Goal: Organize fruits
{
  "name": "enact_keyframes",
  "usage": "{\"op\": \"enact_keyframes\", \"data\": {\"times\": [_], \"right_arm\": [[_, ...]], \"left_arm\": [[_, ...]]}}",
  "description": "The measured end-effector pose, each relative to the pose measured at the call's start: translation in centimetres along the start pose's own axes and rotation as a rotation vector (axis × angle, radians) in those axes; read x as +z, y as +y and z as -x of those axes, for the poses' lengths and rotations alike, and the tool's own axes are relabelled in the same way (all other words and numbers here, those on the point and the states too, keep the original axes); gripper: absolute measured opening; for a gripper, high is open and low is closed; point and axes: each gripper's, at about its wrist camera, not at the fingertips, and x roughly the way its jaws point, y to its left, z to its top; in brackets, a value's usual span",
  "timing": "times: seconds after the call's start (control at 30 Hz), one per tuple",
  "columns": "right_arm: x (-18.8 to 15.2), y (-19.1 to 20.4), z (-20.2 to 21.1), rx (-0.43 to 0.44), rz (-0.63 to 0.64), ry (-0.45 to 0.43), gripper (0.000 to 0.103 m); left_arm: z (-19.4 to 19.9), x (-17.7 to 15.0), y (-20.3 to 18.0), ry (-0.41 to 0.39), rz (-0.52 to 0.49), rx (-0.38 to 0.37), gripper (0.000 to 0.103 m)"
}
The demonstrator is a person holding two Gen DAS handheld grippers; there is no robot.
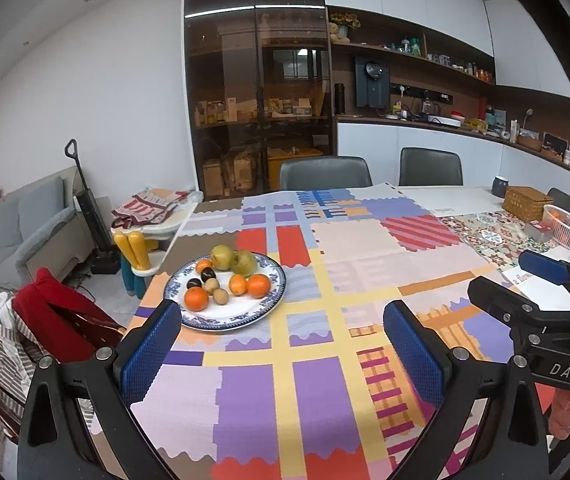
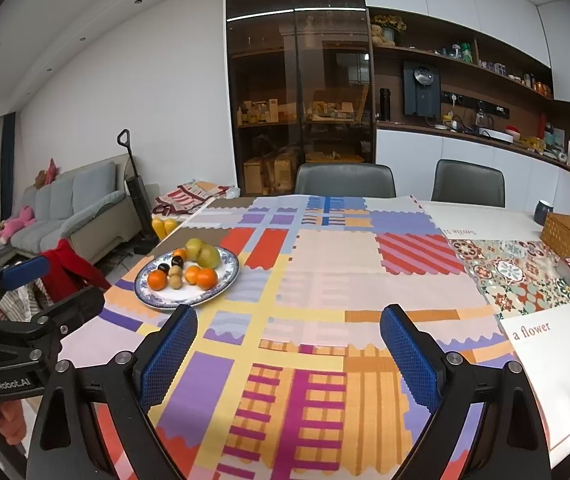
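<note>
blue pads of the left gripper and the right gripper stand wide apart, holding nothing. at eleven o'clock from the left one, near it, sits the plate of fruit. approach low, straddle one orange, and squeeze gently so neighbours don't roll.
</note>
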Motion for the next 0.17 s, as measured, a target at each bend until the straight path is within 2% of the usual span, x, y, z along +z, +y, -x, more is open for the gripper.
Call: {"op": "enact_keyframes", "data": {"times": [0.17], "right_arm": [[-0.1,-0.26,-0.52,-0.002,-0.005,0.011,0.094]], "left_arm": [[-0.43,-0.17,0.0,0.004,-0.007,0.019,0.103]]}}
